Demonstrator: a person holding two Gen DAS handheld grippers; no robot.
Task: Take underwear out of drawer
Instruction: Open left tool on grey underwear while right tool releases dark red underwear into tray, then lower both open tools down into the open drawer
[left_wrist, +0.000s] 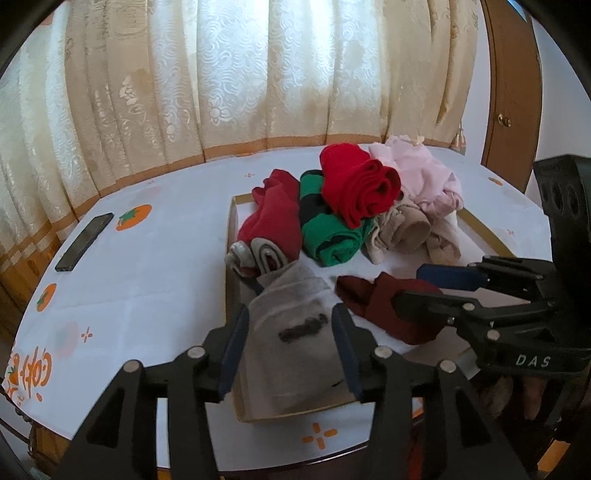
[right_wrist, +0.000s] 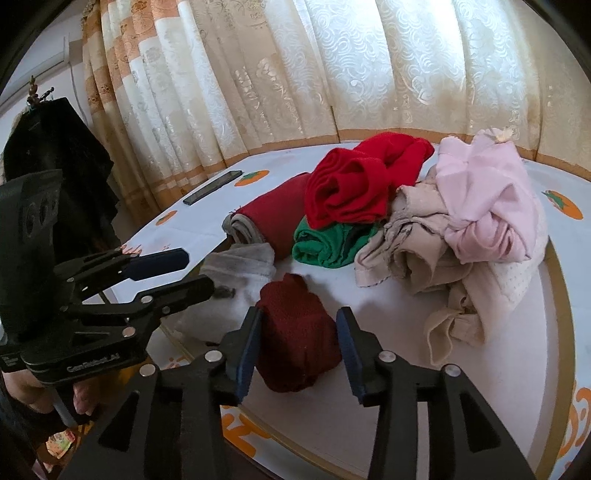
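Left wrist view: the left gripper (left_wrist: 291, 347) spreads its fingers around grey underwear (left_wrist: 295, 332) inside the drawer (left_wrist: 229, 236), near its front edge. The right gripper (right_wrist: 299, 347), also spread, straddles maroon underwear (right_wrist: 295, 339); rolled garments (right_wrist: 351, 184) lie beyond both fingertips.

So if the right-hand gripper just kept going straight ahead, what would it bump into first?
Most likely the crumpled dark maroon cloth, lying between the open right gripper fingers inside the shallow white drawer; depth is uncertain.
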